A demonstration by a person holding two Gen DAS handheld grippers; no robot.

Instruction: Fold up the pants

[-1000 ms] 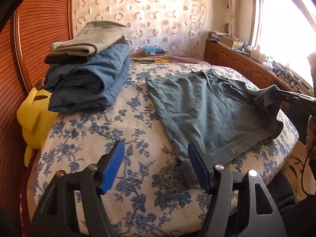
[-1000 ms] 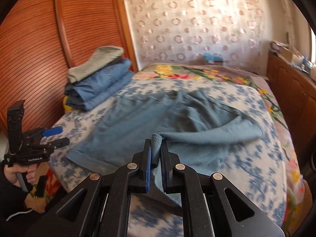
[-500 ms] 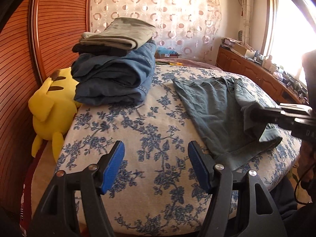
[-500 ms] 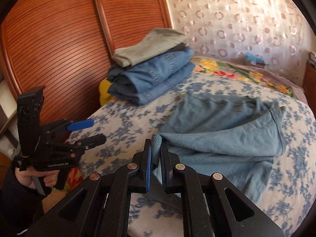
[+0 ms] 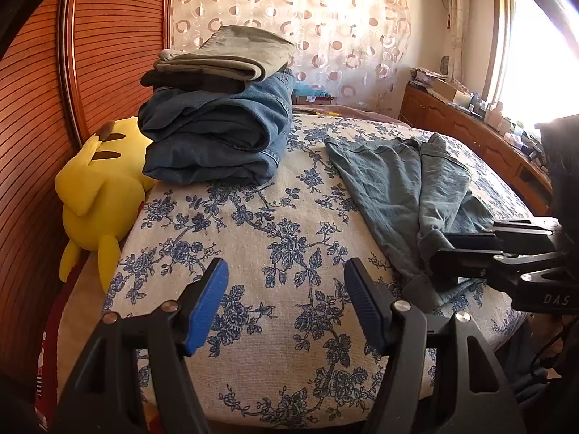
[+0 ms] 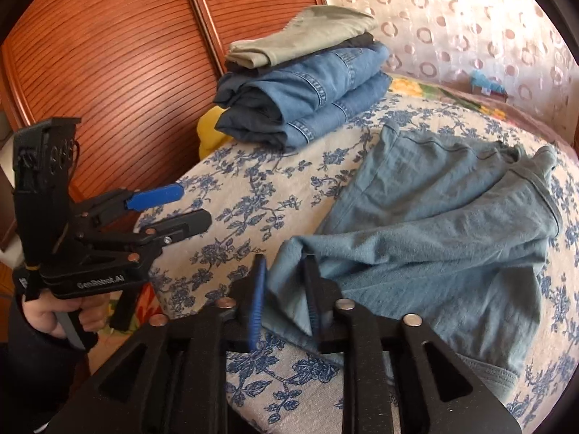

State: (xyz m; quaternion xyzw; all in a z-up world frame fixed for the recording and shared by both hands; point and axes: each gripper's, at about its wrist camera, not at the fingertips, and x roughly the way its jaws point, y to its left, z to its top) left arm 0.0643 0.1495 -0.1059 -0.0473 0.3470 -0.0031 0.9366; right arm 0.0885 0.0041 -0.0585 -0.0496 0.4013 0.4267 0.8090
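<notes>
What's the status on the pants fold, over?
Left gripper open, empty, over bare bedspread. Right gripper parted, teal pants cloth loose between its fingers. Pants half folded. Folded stack sits apart, nothing blocking.

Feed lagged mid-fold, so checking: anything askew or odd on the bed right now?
The fold is uneven. The teal pants lie bunched and wrinkled, the folded-over layer crooked rather than edge to edge. The right gripper has fabric between its parted fingers. The folded stack looks tidy; a yellow plush is wedged beside the bed.
</notes>
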